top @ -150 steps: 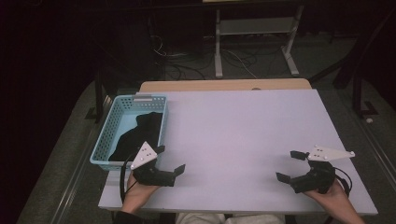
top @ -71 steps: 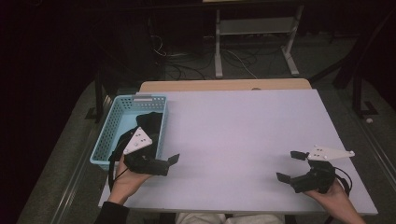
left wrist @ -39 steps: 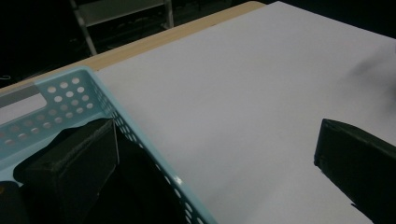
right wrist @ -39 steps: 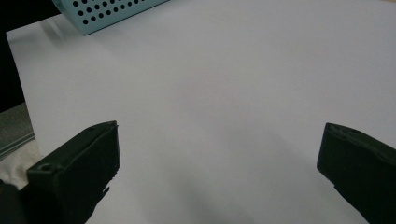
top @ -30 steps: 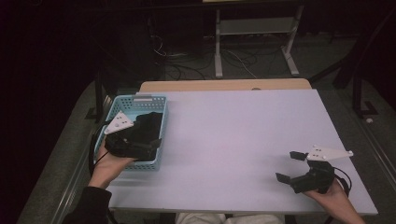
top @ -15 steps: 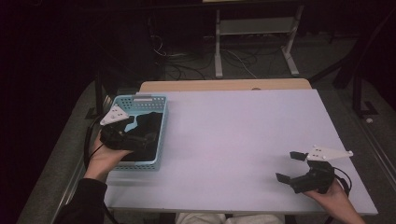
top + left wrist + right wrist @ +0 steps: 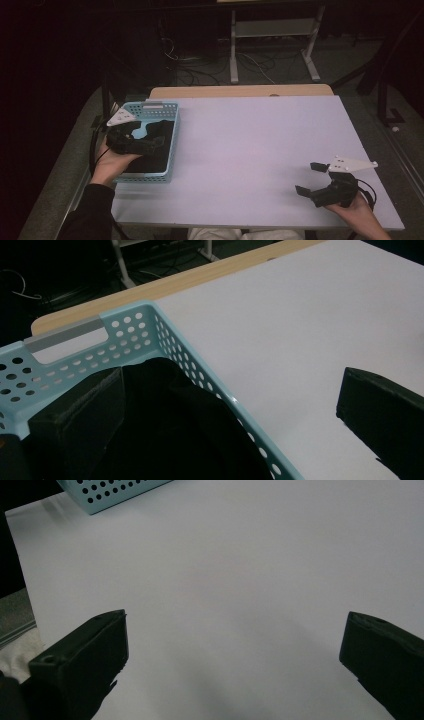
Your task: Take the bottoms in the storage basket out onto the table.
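While my left gripper [image 7: 142,142] hangs over the basket [image 7: 170,150] at the table's [image 7: 260,150] left edge, its jaws stand wide apart with nothing between them. In the left gripper view one jaw sits inside the basket, just beside the dark cloth [image 7: 170,430], and the other hangs outside the basket's inner wall, above bare tabletop. So the jaws straddle that wall, and I cannot tell whether the inner one touches the cloth.

The cloth [image 7: 152,150] lies heaped in the basket and covers most of its floor; one fold rises close to the rim on the table side. It is all still inside, with none of it over the edge.

My right gripper [image 7: 320,182] rests near the table's front right corner, well apart from the basket. Its jaws are wide too and hold nothing. The right gripper view looks across bare tabletop toward the basket's near corner [image 7: 110,492].

As I judge it, the work is to take the cloth out of the basket, and it has barely begun: the reach is made, the grasp is not. What is left is to bring both left jaws over the heap, close on a fold, lift it clear of the rim and lay it on the table, where the right gripper could help.
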`<act>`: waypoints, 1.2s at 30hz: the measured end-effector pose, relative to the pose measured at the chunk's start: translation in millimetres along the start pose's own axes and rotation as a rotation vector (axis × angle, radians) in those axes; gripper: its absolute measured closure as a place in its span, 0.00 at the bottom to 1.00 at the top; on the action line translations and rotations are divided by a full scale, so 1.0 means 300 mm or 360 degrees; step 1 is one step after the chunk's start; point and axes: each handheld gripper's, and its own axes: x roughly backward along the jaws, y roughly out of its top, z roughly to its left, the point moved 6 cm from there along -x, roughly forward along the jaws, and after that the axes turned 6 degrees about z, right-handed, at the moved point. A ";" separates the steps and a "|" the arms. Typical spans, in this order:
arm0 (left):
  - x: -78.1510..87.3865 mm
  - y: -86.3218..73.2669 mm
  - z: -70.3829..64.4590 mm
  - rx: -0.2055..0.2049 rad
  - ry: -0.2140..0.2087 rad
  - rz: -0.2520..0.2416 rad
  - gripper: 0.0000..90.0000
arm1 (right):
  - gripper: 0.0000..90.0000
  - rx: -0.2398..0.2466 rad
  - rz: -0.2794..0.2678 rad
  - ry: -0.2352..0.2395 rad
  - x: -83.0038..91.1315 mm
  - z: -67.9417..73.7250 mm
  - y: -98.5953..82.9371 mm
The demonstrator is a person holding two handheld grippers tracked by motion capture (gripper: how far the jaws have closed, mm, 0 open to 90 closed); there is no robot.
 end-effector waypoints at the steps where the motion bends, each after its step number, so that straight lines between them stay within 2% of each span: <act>1: -0.003 0.000 0.002 0.0001 0.0001 0.0004 0.00 | 0.00 0.0000 0.0000 0.0000 0.000 0.000 0.000; 36: -0.085 -0.019 0.122 0.0181 0.0075 0.0125 0.00 | 0.00 0.0004 0.0013 0.0003 -0.003 0.000 -0.003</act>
